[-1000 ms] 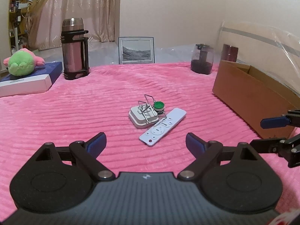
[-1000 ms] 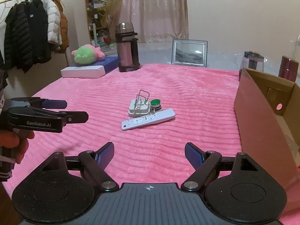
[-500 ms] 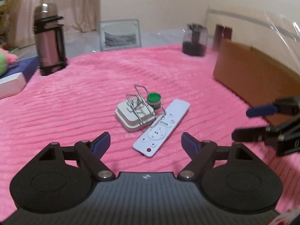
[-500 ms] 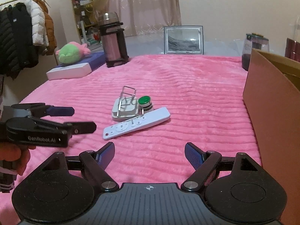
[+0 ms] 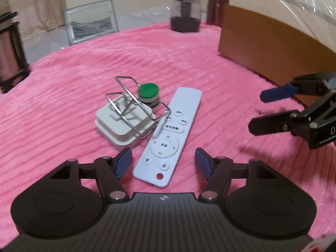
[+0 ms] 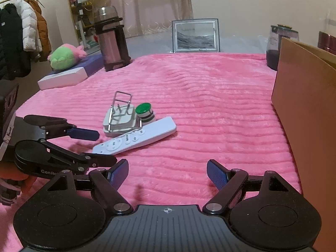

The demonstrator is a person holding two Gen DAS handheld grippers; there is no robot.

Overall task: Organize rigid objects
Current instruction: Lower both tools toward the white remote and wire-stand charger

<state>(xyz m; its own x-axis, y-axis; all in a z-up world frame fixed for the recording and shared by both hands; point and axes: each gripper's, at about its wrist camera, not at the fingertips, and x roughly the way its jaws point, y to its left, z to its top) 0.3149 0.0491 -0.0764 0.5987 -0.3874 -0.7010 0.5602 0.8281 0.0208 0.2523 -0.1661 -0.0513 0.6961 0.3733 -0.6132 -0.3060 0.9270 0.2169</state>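
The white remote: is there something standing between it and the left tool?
Nothing visible does. The white remote lies flat on the pink blanket, its near end already between the closing fingers of the left tool, which do not touch it yet. The wire stand rests against its far part only.

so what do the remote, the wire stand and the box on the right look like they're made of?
Remote: white plastic by the look, matte, smooth moulded shell with raised buttons.
Wire stand: bent metal rod, likely steel or chrome-plated; it glints and mirrors the light.
Box: brown cardboard, flat dull wall with a thin raw top edge.
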